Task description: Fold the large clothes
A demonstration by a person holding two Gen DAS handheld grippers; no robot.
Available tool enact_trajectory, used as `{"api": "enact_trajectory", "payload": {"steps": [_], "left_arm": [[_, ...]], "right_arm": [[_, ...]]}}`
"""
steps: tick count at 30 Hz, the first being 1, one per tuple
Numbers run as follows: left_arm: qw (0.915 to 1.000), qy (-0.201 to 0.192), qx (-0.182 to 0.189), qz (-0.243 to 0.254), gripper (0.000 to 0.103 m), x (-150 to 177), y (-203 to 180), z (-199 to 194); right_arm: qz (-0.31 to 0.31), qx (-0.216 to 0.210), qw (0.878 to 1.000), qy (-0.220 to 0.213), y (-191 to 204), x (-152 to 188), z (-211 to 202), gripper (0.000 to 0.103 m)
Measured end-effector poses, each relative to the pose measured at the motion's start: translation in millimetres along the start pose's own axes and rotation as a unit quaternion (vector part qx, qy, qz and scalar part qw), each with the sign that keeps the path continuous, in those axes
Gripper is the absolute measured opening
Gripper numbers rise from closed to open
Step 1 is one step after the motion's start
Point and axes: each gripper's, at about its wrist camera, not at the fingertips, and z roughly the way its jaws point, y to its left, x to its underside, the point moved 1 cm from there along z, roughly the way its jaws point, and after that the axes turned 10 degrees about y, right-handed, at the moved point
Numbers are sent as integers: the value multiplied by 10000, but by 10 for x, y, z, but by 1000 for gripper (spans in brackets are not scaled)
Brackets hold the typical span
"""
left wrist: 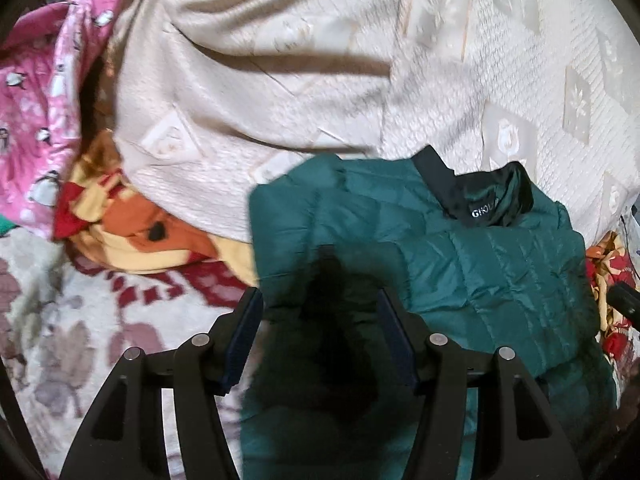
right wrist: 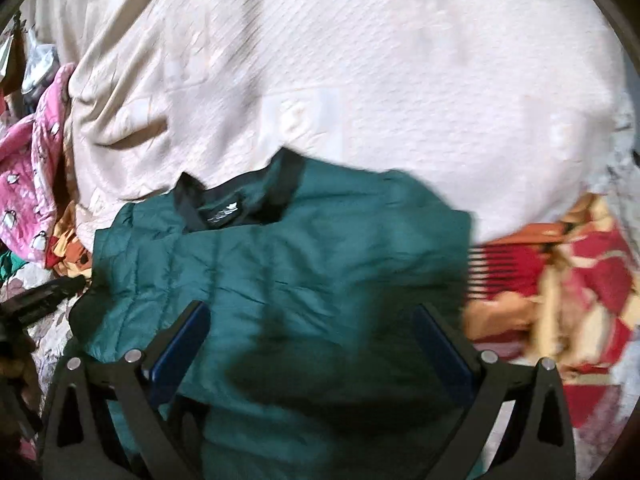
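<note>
Here, in the left wrist view, a dark green quilted puffer jacket (left wrist: 460,248) lies folded on a cream woven bedspread (left wrist: 320,72) patterned with pale raised squares. Its black collar (left wrist: 480,196) carries a label with white letters that read "GROU", the rest hidden by a fold. The jacket's shell is smooth and slightly glossy, stitched into puffy bands. The left gripper (left wrist: 320,300) hovers over the jacket's near left part, its blue-padded fingers (left wrist: 248,320) spread apart with nothing pinched between them. Far left sits a pink printed quilt (left wrist: 36,120); near it, an orange, red and yellow blanket (left wrist: 132,236).

In the right wrist view, blurred, the same jacket (right wrist: 300,256) fills the near centre, its collar label unreadable. The right gripper (right wrist: 312,316) stands above it with fingers (right wrist: 180,344) spread wide, gripping nothing. The other gripper's black tip (right wrist: 44,296) shows at the left edge.
</note>
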Motion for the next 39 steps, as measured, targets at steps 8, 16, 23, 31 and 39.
{"api": "enact_trajectory", "payload": {"steps": [8,16,23,31,39], "left_arm": [[9988,340,-235,263,45,656,247,-399],[9981,502,-252,258,45,1683,536,-760],[9977,683,-45,-24,45,2027,658,-880],[9975,624,289,-185,45,2273,665,-1057],[9887,1029,1059,273,45,2519,427,-1016]], "right_arm": [[-104,448,9965,704,-488,811,-507,102],[206,-100,9949,980,-987,1916,-966,102],[198,-698,9858,1517,-965,2276,-816,103],[13,-1193,9810,1531,-798,2282,-787,100],[-406,-1103,9819,1487,-634,2320,-758,97]]}}
